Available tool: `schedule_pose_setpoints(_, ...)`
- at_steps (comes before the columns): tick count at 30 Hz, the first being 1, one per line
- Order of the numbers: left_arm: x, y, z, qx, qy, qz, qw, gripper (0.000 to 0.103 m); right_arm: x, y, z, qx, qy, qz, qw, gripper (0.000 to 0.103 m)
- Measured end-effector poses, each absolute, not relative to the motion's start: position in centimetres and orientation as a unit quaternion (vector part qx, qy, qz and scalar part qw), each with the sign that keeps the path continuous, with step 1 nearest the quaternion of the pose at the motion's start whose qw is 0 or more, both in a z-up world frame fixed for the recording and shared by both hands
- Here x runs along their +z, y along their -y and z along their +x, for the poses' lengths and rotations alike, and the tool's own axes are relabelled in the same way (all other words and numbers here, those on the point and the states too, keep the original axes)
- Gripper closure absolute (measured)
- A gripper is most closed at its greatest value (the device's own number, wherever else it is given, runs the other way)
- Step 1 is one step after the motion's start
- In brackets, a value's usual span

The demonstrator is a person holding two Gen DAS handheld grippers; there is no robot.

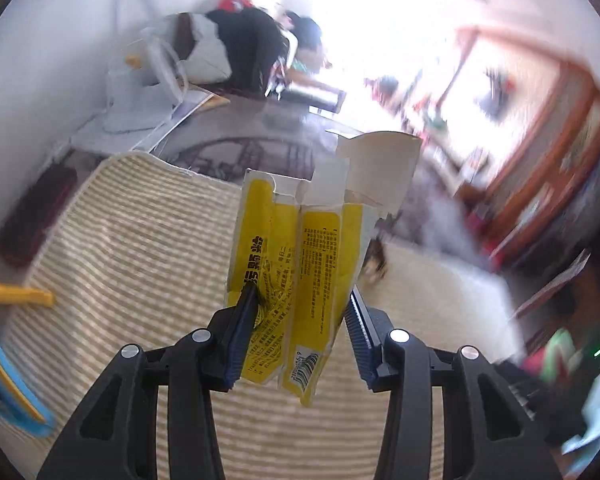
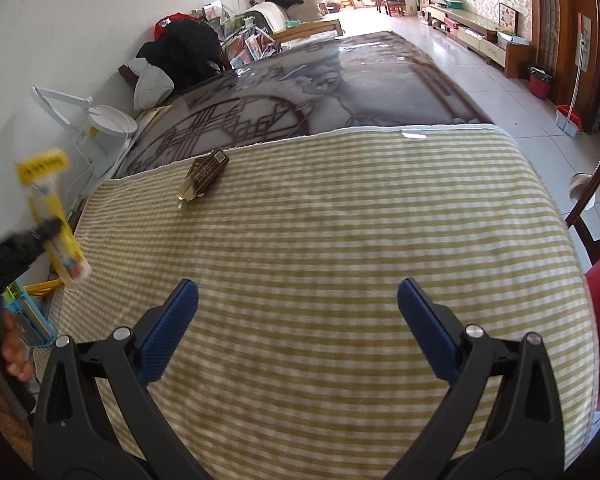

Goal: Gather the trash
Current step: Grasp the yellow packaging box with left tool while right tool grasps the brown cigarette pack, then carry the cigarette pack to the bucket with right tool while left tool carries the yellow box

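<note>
Above the striped cloth (image 2: 340,240) on the counter: left gripper (image 1: 300,320) lifted clear, clamped on a flattened yellow carton (image 1: 296,264) with torn white flaps at its top end. Left pad bites into the creased panel; right pad sits at the far edge, contact not clear. Likely very light, thin card, soft at the creases and apt to buckle or swing; best taken across the flat printed panel, as here, not by the torn flaps. Left-wrist background blurred.

Right gripper (image 2: 298,328): jaws wide, nothing between them, low over the cloth. Second piece of trash, a dark crushed packet (image 2: 204,178) with a gold foil end, lying on the cloth near its far-left edge, well ahead and left of the right jaws, well apart from them. Judged light and crumpled; grip across the narrow body rather than the foil tip. White desk lamp (image 2: 100,120) beyond, by the wall.
</note>
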State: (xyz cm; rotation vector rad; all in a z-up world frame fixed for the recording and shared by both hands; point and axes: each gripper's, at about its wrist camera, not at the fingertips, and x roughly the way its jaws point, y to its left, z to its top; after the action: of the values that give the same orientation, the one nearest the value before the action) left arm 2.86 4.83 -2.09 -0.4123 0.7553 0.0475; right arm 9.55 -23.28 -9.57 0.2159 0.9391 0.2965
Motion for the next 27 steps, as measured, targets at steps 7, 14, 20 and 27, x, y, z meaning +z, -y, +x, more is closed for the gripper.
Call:
schedule_pose_setpoints(7, -2.7, -8.9, 3.2, 0.063, -0.345, -0.228, 0.908, 0.061, -9.4, 15.7, 16.8, 0.159, -0.457, 0.099, 0.869, 0.005)
schedule_pose_setpoints(14, -2.2, -9.8, 3.7, 0.056, -0.331, -0.235, 0.912, 0.06, -11.1, 8.7, 23.0, 0.157, -0.501, 0.065, 0.848, 0.024)
schedule_pose_setpoints(20, -2.7, -10.6, 5.2, 0.052, -0.331, -0.243, 0.91, 0.06, -13.0, 6.6, 24.2, 0.153, -0.519, 0.046, 0.84, 0.062)
schedule_pose_setpoints(27, -3.3, -10.7, 6.0, 0.053, -0.339, -0.238, 0.909, 0.06, -10.4, 8.7, 20.9, 0.174, -0.483, 0.045, 0.857, 0.062)
